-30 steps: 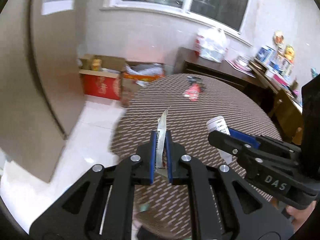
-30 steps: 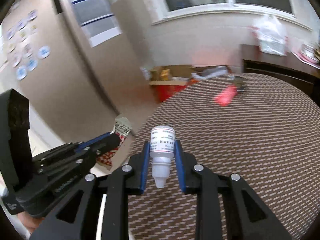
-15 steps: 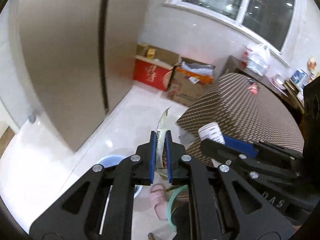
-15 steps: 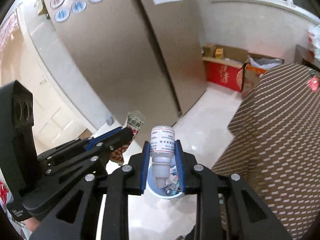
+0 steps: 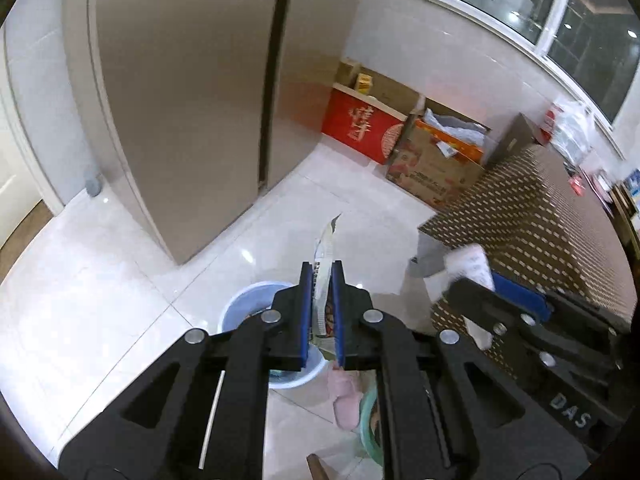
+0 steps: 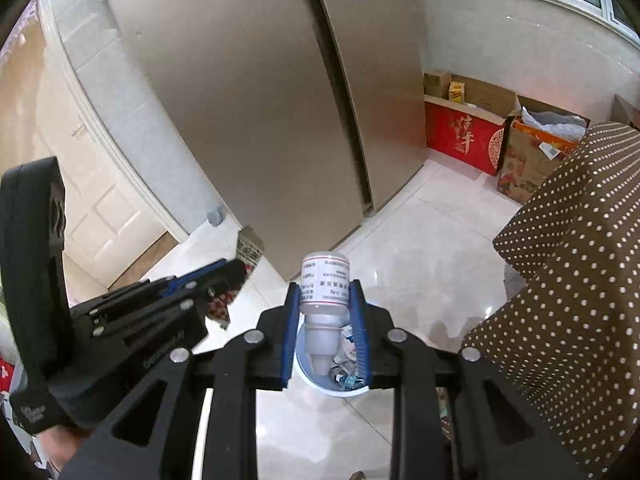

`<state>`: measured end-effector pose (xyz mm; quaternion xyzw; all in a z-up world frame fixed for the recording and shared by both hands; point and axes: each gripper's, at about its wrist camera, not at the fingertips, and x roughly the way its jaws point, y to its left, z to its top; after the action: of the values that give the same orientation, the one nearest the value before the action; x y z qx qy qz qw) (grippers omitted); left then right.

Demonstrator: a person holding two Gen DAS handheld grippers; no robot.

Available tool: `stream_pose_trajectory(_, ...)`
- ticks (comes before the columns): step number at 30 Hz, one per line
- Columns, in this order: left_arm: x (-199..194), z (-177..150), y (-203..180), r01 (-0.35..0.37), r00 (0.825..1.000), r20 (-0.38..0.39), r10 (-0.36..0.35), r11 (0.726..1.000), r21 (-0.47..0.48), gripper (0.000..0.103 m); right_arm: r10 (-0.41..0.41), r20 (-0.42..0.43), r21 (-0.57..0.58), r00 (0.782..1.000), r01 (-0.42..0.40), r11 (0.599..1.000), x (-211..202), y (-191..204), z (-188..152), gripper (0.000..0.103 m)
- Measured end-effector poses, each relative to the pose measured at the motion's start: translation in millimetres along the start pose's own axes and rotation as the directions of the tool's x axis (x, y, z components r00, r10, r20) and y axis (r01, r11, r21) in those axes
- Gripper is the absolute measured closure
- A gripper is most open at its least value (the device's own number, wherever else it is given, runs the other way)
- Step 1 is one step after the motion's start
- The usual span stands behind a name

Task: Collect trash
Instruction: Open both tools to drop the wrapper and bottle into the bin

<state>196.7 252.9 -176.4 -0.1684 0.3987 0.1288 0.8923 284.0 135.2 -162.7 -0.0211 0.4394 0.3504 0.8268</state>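
My left gripper (image 5: 321, 270) has a thin, torn snack wrapper (image 5: 326, 242) standing upright between its blue pads; the jaws are opening, and the pads still touch the wrapper. Below it on the white floor is a light-blue waste bin (image 5: 240, 308). My right gripper (image 6: 325, 292) is shut on a small white labelled bottle (image 6: 323, 272), held cap down over the same bin (image 6: 304, 368), which has scraps in it. In the right wrist view the left gripper (image 6: 236, 270) and its wrapper (image 6: 249, 246) are to the left. In the left wrist view the right gripper (image 5: 480, 284) and the bottle (image 5: 472, 260) are to the right.
A tall bronze fridge (image 5: 192, 100) stands behind the bin. The table with its brown dotted cloth (image 6: 568, 280) is close on the right. A red box (image 5: 360, 128) and a cardboard box (image 5: 436, 168) stand by the wall. A pink slipper (image 5: 344, 400) lies beside the bin.
Both grippers have swung away from the tabletop, leftward and downward, and now point at the floor over the light-blue bin. Wrapper and bottle stayed between their pads.
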Motion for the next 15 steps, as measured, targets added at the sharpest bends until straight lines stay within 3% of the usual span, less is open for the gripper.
stream_pose_trajectory(1, 6, 1, 5, -0.013, 1.000, -0.017, 0.013, 1.000, -0.010, 0.083, -0.003, -0.002, 0.003, 1.000, 0.003, 1.000, 4, 0, 0, 0.078)
stream_pose_trajectory(3, 13, 1, 11, -0.058, 0.998, -0.037, 0.057, 0.998, -0.034, 0.026, -0.006, -0.006, 0.010, 1.000, 0.006, 1.000, 9, -2, -1, 0.078)
stream_pose_trajectory(5, 11, -3, 14, -0.058, 0.998, -0.001, 0.058, 0.998, -0.039, 0.026, -0.002, -0.015, 0.022, 1.000, 0.002, 1.000, 16, -2, -2, 0.078)
stream_pose_trajectory(15, 22, -7, 22, -0.093, 0.995, -0.040, 0.091, 0.995, -0.044, 0.026, 0.006, -0.053, 0.030, 0.999, -0.004, 1.000, 42, -4, -3, 0.078)
